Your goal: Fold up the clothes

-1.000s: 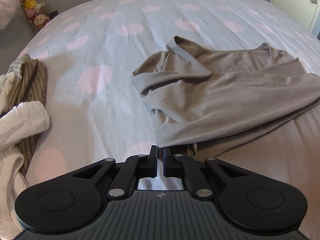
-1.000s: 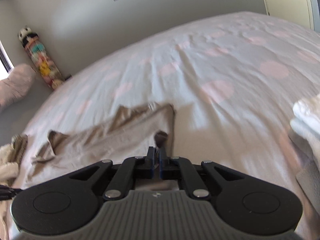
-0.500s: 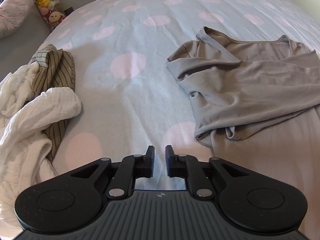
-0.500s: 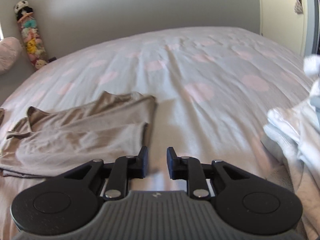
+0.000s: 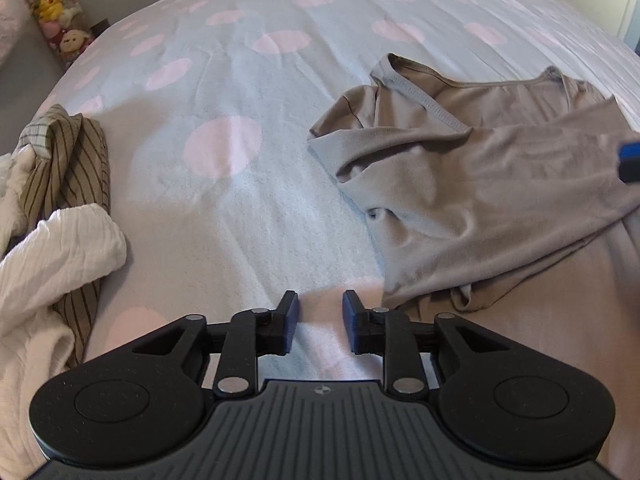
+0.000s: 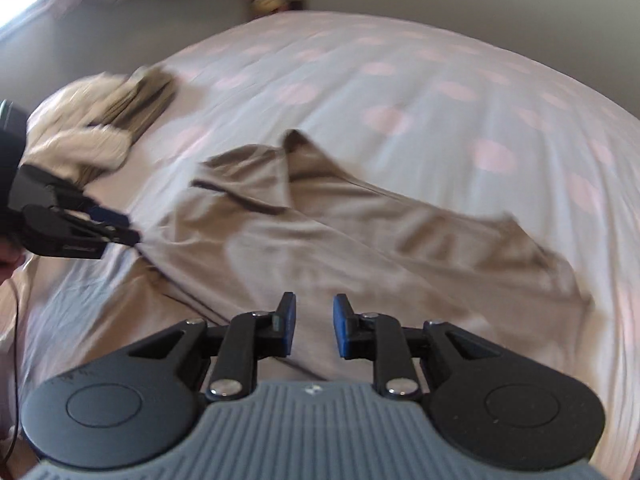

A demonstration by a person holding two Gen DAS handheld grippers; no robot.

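Note:
A taupe long-sleeved top (image 5: pixel 472 184) lies partly folded on the bed, neckline toward the far side; it also fills the middle of the blurred right wrist view (image 6: pixel 340 232). My left gripper (image 5: pixel 320 316) is open just left of the top's near corner, over bare sheet, holding nothing. My right gripper (image 6: pixel 314 326) is open above the near part of the top, empty. The left gripper shows from the side at the left edge of the right wrist view (image 6: pixel 116 226). A blue fingertip (image 5: pixel 630 162) of the right gripper pokes in at the right edge of the left wrist view.
The bed (image 5: pixel 248 80) has a pale blue sheet with pink dots. A heap of white cloth (image 5: pixel 48 264) and brown striped cloth (image 5: pixel 68 164) lies at the left; it appears too in the right wrist view (image 6: pixel 104 128). Plush toys (image 5: pixel 56 12) stand by the far wall.
Both grippers went from shut on the top's edge to open and let it drop. The left pulled back leftward; the right swung round to face the top from the other side.

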